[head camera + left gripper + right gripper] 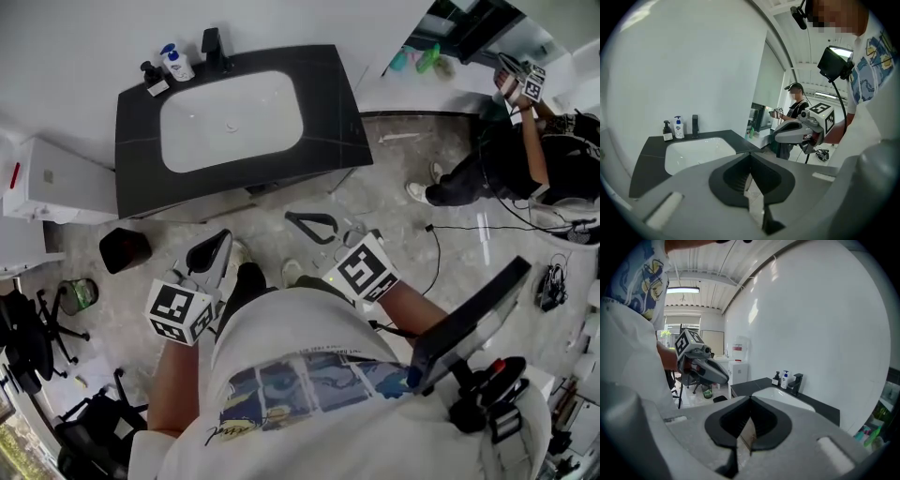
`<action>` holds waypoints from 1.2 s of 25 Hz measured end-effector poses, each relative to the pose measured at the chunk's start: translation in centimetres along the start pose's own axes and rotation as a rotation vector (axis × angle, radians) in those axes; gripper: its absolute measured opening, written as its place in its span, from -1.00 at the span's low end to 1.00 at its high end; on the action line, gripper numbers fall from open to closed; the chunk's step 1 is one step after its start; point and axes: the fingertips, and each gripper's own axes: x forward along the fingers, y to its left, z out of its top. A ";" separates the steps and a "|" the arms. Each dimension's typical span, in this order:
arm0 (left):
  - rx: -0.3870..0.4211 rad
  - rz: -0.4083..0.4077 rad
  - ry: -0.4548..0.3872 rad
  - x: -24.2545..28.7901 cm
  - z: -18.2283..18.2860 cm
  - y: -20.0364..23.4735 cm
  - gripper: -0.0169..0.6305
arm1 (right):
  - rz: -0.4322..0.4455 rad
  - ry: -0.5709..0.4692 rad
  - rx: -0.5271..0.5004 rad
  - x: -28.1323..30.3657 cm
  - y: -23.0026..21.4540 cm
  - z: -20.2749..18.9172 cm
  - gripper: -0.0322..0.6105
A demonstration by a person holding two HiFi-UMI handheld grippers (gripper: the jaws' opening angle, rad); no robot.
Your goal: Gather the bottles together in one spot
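Observation:
A white pump bottle with a blue label [176,65] and a small dark pump bottle [150,73] stand side by side at the back left corner of the black countertop [328,103], beside the black faucet [214,47]. Both show in the left gripper view, the white bottle [678,127] next to the dark one [668,131], and in the right gripper view as a white bottle [785,379] and a dark one [776,378]. My left gripper [223,240] and right gripper [294,218] hang over the floor in front of the sink, well short of the bottles. Both are shut and hold nothing.
A white basin [230,120] fills the middle of the countertop. Green and teal bottles [427,58] sit on a white counter at the far right. Another person [506,169] stands at the right. A black bin [124,248], a white cabinet [47,183] and office chairs [28,323] are at the left.

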 end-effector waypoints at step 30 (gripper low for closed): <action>0.017 -0.057 0.054 2.4 1.5 3.8 -0.94 | 0.007 0.016 0.024 4.4 -2.5 1.0 -0.89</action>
